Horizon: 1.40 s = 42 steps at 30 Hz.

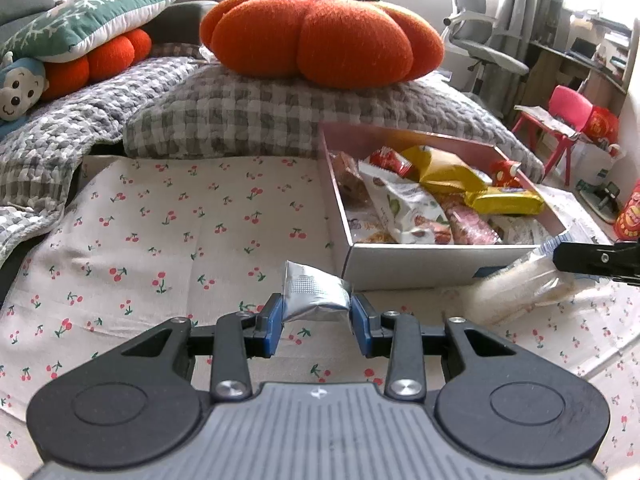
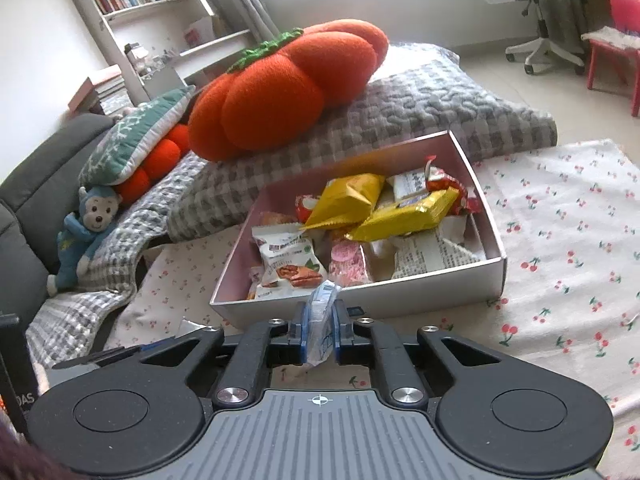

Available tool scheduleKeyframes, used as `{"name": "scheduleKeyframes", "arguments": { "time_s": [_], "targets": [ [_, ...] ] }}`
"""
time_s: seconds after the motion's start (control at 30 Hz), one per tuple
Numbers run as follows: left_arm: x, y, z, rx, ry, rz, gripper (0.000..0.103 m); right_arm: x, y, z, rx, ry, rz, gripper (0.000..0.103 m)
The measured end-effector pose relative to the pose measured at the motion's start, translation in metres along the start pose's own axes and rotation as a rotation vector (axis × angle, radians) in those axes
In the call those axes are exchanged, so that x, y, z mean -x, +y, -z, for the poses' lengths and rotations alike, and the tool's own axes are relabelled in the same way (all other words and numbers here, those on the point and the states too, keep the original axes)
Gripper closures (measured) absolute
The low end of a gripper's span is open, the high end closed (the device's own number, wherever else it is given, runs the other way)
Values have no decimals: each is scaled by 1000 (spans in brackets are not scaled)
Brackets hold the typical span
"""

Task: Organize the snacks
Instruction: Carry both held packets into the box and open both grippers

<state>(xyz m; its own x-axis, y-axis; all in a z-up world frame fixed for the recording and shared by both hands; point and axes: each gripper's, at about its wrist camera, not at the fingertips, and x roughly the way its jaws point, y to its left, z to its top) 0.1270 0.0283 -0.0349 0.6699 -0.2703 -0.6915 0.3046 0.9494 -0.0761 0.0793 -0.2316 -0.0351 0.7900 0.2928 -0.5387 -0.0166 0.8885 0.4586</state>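
A shallow pink box (image 1: 412,266) (image 2: 494,270) on the cherry-print cloth holds several snack packs, yellow, red and white. My left gripper (image 1: 316,312) is shut on a small silver snack packet (image 1: 314,296), held above the cloth just left of the box's near corner. My right gripper (image 2: 319,330) is shut on the edge of a clear snack wrapper with blue print (image 2: 320,320), in front of the box's near wall. In the left wrist view this clear wrapper (image 1: 524,290) hangs from the right gripper's black finger (image 1: 592,258) at the right edge.
A grey checked quilt (image 1: 248,120) with an orange pumpkin cushion (image 1: 324,32) lies behind the box. A grey sofa with a blue monkey toy (image 2: 82,228) stands to the left. An office chair (image 2: 536,8) and a red chair (image 1: 560,120) stand on the floor beyond.
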Motion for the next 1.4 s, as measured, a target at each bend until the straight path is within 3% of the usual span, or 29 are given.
{"name": "scheduleKeyframes", "arguments": {
  "time_s": [0.43, 0.73, 1.03, 1.23, 1.4],
  "targets": [
    [16, -14, -10, -20, -65, 31, 70, 32, -9, -13, -70, -45, -90, 98],
    [21, -26, -18, -28, -97, 52, 70, 55, -17, -38, -166, -157, -174, 98],
    [4, -41, -30, -39, -102, 41, 70, 29, -47, -44, -287, -155, -153, 98],
    [-12, -50, -38, -46, -98, 35, 70, 7, -62, -43, -367, -130, -186, 98],
    [-30, -62, -38, -67, -73, 34, 70, -7, -69, -39, -377, -103, -145, 98]
  ]
}}
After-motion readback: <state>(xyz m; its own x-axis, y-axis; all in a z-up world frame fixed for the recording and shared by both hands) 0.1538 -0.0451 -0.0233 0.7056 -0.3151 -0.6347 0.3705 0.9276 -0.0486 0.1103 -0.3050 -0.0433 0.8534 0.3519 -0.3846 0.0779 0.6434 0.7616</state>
